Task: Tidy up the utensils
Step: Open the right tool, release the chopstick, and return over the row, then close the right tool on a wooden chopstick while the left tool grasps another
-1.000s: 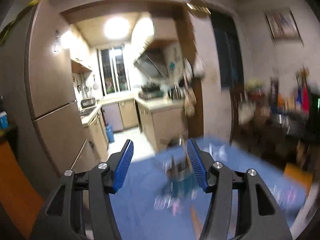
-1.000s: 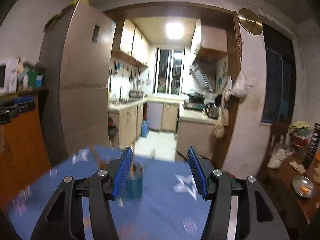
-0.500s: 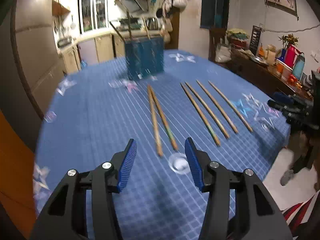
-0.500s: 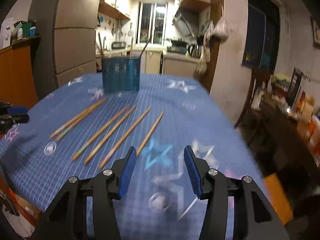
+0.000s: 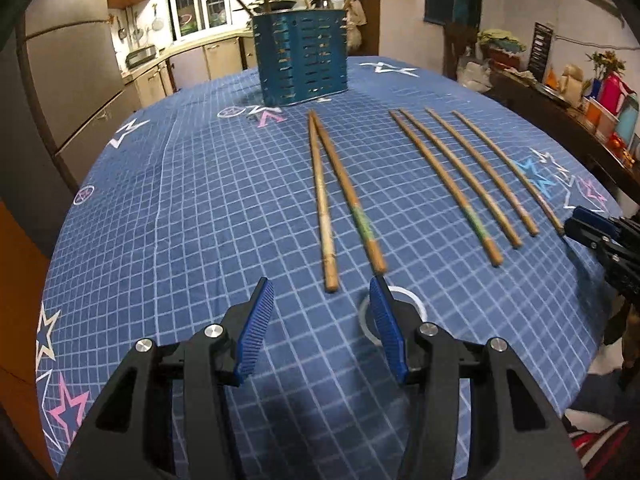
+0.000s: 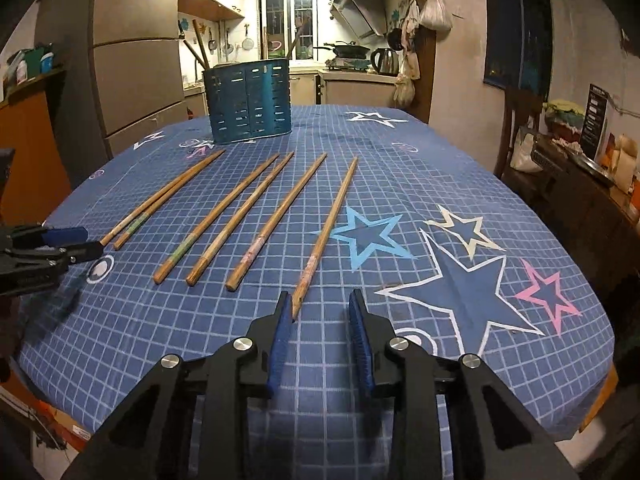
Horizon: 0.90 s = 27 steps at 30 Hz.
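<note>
A blue slotted utensil holder (image 5: pixel 302 60) (image 6: pixel 250 100) stands at the far side of the blue star-print tablecloth (image 5: pixel 200 200) (image 6: pixel 440 180), with a few sticks in it. Several wooden chopsticks lie in front of it. My left gripper (image 5: pixel 319 282) (image 6: pixel 68 240) is open, low over the cloth, with the near ends of a close pair of chopsticks (image 5: pixel 324 208) just at its fingertips. My right gripper (image 6: pixel 319 294) (image 5: pixel 592 228) is closing. The near end of the rightmost chopstick (image 6: pixel 328 232) lies just inside its jaws beside the left pad, not pressed.
Three more chopsticks (image 6: pixel 224 220) lie between the two grippers. A dark sideboard (image 6: pixel 580 168) crowded with items stands right of the table. A fridge (image 6: pixel 136 80) and a kitchen lie beyond the far edge. The table's near edge is close below both grippers.
Both grippers dropped from facing the kitchen to just above the cloth, tilting down toward the chopsticks' near ends. The right jaws narrowed; the left jaws kept much the same width.
</note>
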### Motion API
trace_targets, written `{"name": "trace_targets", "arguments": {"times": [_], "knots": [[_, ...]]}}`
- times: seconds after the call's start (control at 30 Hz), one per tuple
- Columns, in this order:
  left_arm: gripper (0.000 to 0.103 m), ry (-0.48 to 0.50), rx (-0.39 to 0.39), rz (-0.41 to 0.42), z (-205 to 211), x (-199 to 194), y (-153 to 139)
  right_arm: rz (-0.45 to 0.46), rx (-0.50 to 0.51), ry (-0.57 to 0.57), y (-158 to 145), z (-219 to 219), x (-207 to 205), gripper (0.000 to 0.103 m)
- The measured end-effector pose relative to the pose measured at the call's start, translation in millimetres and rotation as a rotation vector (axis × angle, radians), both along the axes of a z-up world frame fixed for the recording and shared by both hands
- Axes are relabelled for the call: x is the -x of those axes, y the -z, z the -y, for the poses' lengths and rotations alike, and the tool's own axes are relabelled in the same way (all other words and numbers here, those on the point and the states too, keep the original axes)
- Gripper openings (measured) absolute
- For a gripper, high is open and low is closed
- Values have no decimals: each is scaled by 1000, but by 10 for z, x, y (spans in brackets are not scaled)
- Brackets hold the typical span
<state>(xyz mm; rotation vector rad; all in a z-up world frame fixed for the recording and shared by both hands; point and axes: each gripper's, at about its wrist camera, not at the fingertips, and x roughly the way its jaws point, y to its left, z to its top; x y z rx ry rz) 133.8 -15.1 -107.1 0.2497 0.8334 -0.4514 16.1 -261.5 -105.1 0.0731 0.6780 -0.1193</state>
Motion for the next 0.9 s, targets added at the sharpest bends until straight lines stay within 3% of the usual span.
{"name": "trace_targets", "arguments": {"times": [0.23, 0.5, 0.63, 0.77, 0.9], "knots": [[48, -5, 18, -27, -10, -99, 28, 15, -43, 0, -25, -22, 17, 31], [48, 14, 18, -31, 50, -96, 44, 17, 37, -6, 73, -114, -3, 31], [37, 38, 12, -17, 106, -50, 38, 65, 29, 12, 119, -111, 60, 29], [30, 48, 15, -17, 134, -38, 40, 86, 23, 21, 137, -99, 87, 8], [11, 42, 31, -17, 122, -24, 39, 91, -12, 20, 129, -36, 102, 7]]}}
